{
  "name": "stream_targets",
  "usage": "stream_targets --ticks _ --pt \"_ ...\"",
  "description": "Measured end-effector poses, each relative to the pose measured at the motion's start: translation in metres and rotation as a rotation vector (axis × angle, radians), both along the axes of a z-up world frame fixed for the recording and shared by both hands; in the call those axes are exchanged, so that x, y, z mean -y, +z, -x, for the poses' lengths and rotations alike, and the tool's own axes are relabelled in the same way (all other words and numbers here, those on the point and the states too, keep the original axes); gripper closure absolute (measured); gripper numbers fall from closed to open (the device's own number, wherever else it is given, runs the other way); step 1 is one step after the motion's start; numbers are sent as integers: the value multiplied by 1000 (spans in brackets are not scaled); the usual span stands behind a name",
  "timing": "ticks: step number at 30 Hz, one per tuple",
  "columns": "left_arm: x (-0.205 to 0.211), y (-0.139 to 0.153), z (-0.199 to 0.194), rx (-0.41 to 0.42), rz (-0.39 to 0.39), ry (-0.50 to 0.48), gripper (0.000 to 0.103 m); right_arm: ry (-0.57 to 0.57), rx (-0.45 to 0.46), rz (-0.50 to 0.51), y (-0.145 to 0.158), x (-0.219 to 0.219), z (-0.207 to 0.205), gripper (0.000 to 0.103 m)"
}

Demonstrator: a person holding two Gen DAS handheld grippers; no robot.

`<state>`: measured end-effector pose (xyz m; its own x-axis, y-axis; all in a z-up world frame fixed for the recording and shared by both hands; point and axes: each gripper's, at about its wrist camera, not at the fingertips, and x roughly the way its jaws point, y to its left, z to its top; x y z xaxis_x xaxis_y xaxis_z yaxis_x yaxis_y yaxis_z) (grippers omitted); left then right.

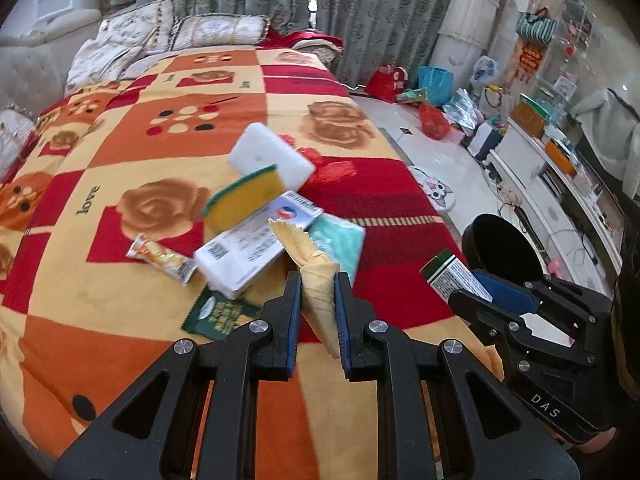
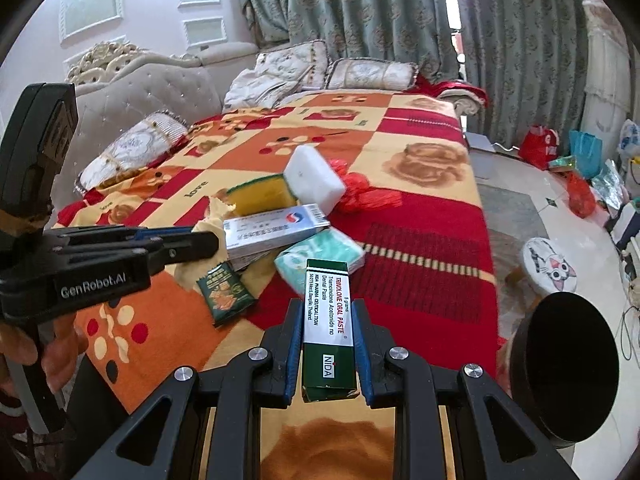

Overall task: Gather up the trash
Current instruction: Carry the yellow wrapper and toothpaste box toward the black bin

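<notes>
yellow cloth [image 1: 316, 280]: pinched in the left gripper [image 1: 318, 280], lifted above the near bedspread [image 1: 120, 320]; thin hold, may slip
green box [image 2: 327, 320]: clamped in the right gripper [image 2: 328, 312]; could twist free
black bin [image 2: 568, 364]: near right, narrow mouth, a drop may miss
litter pile [image 1: 256, 216]: centre of bed, uncollected

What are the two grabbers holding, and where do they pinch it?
The left gripper pinches a yellow cloth around its bunched middle. The right gripper grips a green paste box by its long sides.
</notes>
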<state>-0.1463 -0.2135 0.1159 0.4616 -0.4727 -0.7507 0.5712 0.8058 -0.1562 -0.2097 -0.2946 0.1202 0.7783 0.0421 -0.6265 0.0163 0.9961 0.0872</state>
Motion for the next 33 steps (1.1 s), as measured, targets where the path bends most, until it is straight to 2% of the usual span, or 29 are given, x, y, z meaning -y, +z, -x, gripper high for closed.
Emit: stream_targets --ticks 12,21,33 --pt "52 6 15 25 -4 -92 89 -116 24 6 11 50 23 80" --pt "100 6 29 42 -21 -175 89 -203 15 15 8 88 39 80" --pt "170 -6 40 -1 -20 -292 89 -342 -16 -5 -3 152 62 80"
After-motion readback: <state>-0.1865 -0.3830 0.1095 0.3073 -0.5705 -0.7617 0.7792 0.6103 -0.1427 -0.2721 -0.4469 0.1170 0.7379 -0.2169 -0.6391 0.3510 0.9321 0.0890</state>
